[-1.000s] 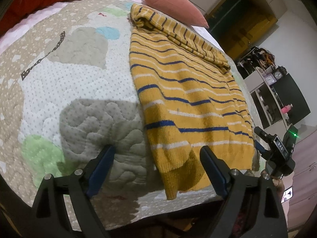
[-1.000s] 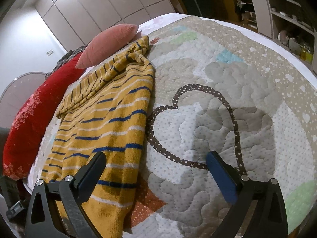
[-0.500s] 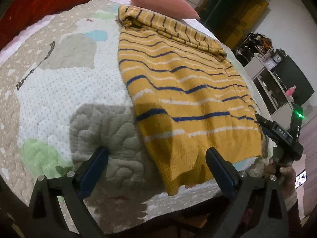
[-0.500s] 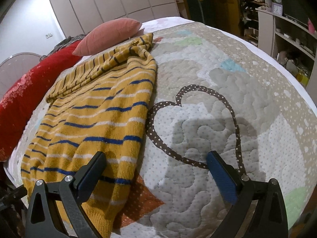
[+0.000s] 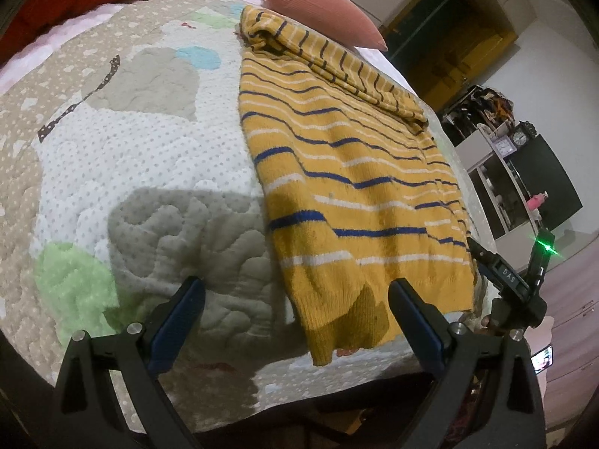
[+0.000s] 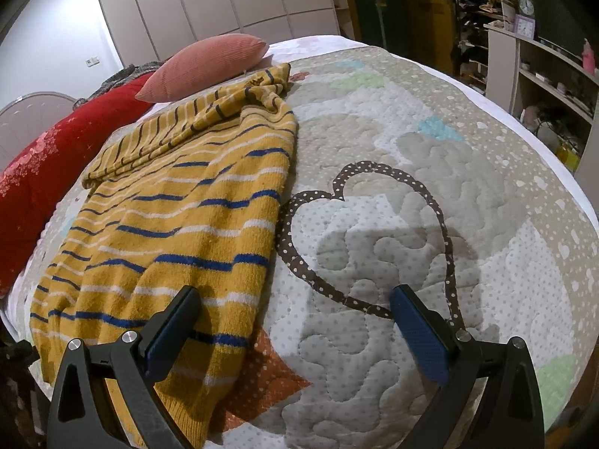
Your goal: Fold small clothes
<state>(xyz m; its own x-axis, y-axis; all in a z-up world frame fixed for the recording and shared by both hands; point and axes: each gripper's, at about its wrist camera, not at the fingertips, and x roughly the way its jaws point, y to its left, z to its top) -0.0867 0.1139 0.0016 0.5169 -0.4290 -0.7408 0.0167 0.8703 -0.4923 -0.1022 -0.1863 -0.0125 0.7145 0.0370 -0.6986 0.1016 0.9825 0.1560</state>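
So the yellow striped sweater (image 5: 352,187) is lying spread out on the quilted bedspread (image 5: 131,172), hem hanging just over the near edge of the bed, with its sleeves bunched in a roll across the top next to the pink pillow (image 5: 318,11). Nobody's grabbing anything yet. The left gripper (image 5: 295,299) is hanging wide open over the hem's left corner, its jaws having just been wobbling open and a touch back, nothing pinched between them. The right gripper (image 6: 295,310) is gaping too, sitting off the sweater's right edge with one finger over the knit and the other over the quilt's brown heart outline (image 6: 367,239). If you ask me, the trick now is getting each gripper onto its own bottom corner, biting both layers of knit and not the quilt underneath, then lifting evenly so the hem is travelling flat up toward the sleeves. That chunky knit is probably going to sag and drag if only one side lifts.
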